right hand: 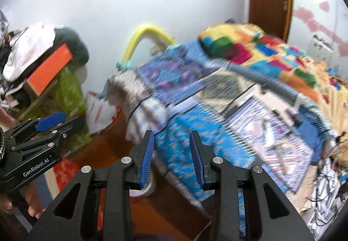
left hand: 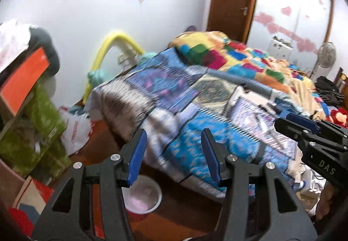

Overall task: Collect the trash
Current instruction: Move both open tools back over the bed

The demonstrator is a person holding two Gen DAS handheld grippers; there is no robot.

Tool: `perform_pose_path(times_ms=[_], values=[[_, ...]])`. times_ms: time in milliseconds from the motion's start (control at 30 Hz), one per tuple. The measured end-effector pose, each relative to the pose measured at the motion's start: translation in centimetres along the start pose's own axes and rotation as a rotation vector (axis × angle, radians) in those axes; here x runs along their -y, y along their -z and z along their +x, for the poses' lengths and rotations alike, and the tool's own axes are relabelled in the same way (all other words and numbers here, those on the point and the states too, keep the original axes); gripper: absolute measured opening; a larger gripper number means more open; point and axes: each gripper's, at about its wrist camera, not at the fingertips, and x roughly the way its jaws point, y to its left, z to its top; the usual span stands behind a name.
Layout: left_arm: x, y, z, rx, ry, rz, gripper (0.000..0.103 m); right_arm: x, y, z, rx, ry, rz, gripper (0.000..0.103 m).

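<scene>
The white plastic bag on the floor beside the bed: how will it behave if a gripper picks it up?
The white plastic bag looks crumpled and thin, so it is probably floppy and light. Its film may slip between pads, and it would likely sag.

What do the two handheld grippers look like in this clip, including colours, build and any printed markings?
Both are matte black two-finger tools with triangular cut-outs in the finger arms, silver round pivot bolts and ribbed blue pads. The left gripper carries white "GenRobot.AI" lettering on its side, seen from the right wrist view, with a braided metal cable beside it. The right gripper shows white letters "DAS" on its body.
</scene>
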Motion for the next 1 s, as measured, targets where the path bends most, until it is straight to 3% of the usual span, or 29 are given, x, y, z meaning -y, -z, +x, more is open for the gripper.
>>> perform_pose_path(times_ms=[200,467,767,1000], values=[[5.5,-1.9,0.4,0.041,0.082,0.071,0.051,3.6,-0.2,-2.7,0.089,0.111,0.024,0.031],[12.0,-3.0,4.8,-0.011,0.189,0.150,0.052,10.3,1.0,-3.8,0.098,0.217,0.123,0.031],[17.3,-1.5,14.0,-0.176,0.253,0.197,0.052,19.4,4.7,-1.4,-0.002,0.324,0.277,0.032],[20.5,-0.2,20.9,-0.297,0.287,0.201,0.052,25.5,7.7,1.9,-0.106,0.308,0.420,0.032]])
